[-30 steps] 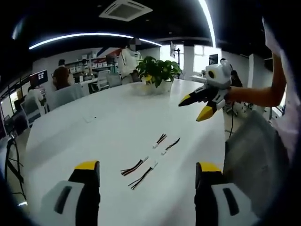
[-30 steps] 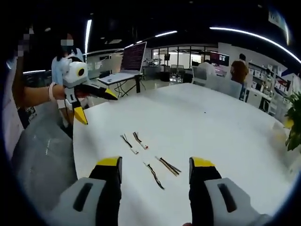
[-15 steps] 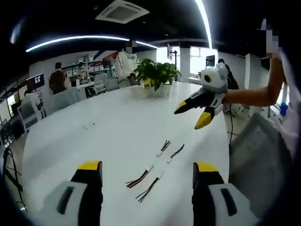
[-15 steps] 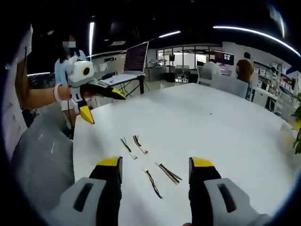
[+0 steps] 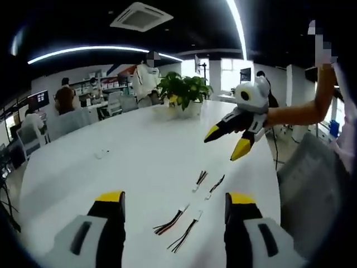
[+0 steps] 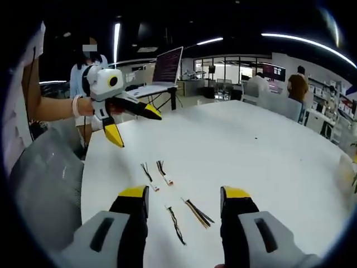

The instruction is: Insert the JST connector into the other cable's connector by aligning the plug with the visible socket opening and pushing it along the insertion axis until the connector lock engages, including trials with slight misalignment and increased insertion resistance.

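Both claws stood open and held nothing. In the left gripper view the left claw [image 5: 174, 204] rose from the bottom edge with its yellow-tipped jaws wide apart, and the right claw [image 5: 226, 143] hung at the upper right of centre, jaws spread, above the worktop [image 5: 111, 167]. In the right gripper view the right claw [image 6: 184, 195] framed the lower middle, while the left claw [image 6: 135, 125] showed at the upper left, also spread.

Four short cables lay loose on the white worktop, untouched. In the left gripper view the near pair [image 5: 178, 223] sat just above the gap between the left claw's jaws, and the far pair [image 5: 207, 181] lay a little higher and to the right, apart from the first. In the right gripper view one pair [image 6: 187, 215] lay between the jaws and the other pair [image 6: 156, 173] just above and left.

A potted plant [image 5: 184, 92] stood at the top centre of the left gripper view; an open laptop [image 6: 162, 72] at the upper left of the right gripper view.
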